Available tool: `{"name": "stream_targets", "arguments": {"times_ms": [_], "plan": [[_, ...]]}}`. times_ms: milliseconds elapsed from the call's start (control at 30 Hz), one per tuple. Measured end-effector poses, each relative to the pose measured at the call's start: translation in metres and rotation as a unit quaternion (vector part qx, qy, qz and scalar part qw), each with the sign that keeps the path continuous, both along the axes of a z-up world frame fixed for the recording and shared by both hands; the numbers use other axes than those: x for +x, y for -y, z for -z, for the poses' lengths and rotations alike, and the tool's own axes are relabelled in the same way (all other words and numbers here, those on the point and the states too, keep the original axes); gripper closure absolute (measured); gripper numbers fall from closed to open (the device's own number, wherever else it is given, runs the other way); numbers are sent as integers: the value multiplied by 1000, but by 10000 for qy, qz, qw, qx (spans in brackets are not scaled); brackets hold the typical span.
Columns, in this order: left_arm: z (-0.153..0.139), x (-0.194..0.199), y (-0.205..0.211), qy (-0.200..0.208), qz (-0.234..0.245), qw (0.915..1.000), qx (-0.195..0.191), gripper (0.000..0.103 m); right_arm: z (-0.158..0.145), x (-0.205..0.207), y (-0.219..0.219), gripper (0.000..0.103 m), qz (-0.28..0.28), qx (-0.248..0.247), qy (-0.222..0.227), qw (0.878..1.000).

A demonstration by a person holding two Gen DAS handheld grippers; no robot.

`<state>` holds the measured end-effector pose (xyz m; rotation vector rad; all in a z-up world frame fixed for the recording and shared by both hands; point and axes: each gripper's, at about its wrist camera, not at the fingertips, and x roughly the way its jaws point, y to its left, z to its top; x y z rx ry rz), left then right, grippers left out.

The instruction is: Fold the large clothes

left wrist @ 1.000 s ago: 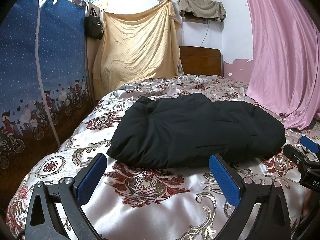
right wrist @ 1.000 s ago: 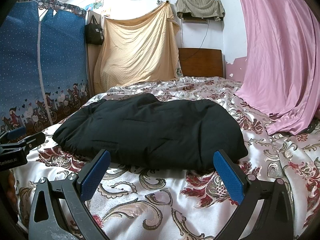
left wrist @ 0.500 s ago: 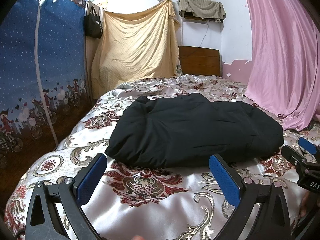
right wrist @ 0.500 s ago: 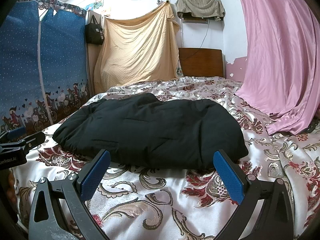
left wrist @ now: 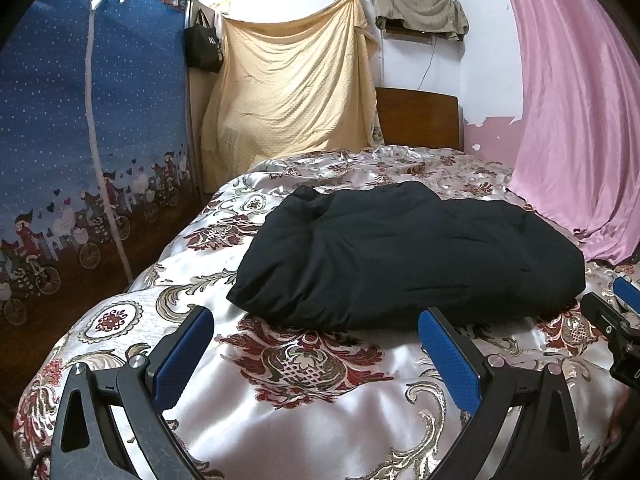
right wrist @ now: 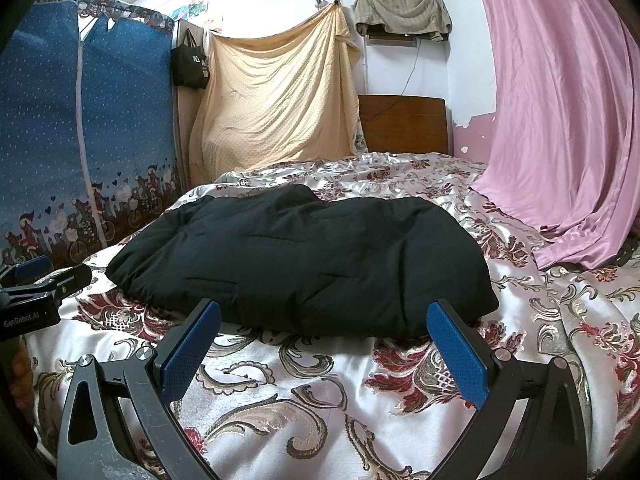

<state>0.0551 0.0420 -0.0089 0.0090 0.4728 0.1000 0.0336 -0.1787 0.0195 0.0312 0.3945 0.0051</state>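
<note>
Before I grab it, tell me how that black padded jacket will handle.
The black jacket looks puffy and quilted, so probably light but bulky. It sags softly, so likely floppy once lifted. The satin bedspread is shiny, so it may slide if pushed.

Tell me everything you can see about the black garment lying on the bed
The black garment is a large, puffy, matte piece, seemingly quilted, with faint stitch lines. It lies folded into a compact, roughly rectangular bundle, lengthwise across the floral satin bedspread, one end rounded and slightly raised. Its fastenings and label are not visible. Only the bedspread touches it; the left gripper and right gripper are both open, short of its near edge.
</note>
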Motion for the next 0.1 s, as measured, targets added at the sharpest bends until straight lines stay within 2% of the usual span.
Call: {"name": "stream_targets", "arguments": {"times_ms": [100], "plan": [[1,0,0,3,-10,10000,26,0,0,0,0,2,3,-1,-3,10000]]}}
